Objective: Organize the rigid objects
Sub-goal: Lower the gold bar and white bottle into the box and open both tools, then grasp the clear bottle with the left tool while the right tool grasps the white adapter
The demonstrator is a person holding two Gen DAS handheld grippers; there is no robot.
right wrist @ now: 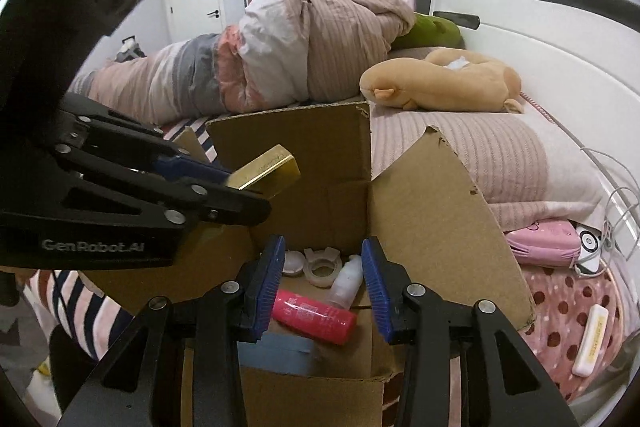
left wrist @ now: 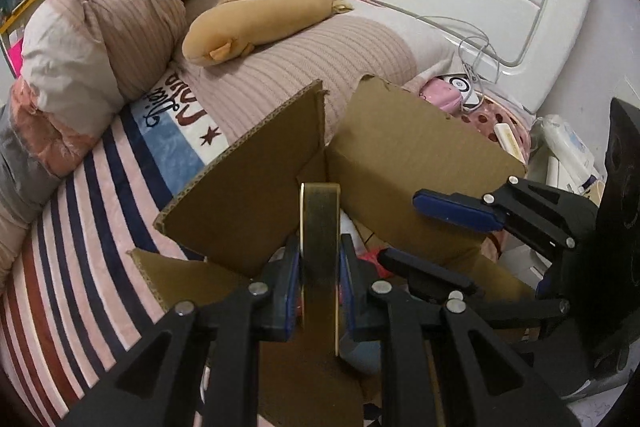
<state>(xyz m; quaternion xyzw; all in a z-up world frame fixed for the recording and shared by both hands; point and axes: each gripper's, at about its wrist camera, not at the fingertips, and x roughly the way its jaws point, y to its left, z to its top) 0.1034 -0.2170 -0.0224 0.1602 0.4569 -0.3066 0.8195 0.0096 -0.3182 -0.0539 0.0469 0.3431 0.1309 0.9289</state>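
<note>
My left gripper (left wrist: 319,263) is shut on a flat gold box (left wrist: 320,251) and holds it over the open cardboard box (left wrist: 400,155) on the bed. The gold box (right wrist: 266,171) and left gripper (right wrist: 240,183) also show at the left of the right wrist view. My right gripper (right wrist: 322,287) is open and empty, just above the cardboard box (right wrist: 440,227) opening; it also shows in the left wrist view (left wrist: 432,239). Inside lie a pink cylinder (right wrist: 316,315), a white bottle (right wrist: 346,283), a tape roll (right wrist: 322,269) and a grey-blue case (right wrist: 276,351).
A tan plush toy (left wrist: 260,15) and a heaped quilt (left wrist: 104,27) lie on the bed behind the box. A pink pouch (right wrist: 544,243), white cables (right wrist: 612,227) and a cream bar (right wrist: 592,339) lie to the right. The white headboard (right wrist: 540,27) stands behind.
</note>
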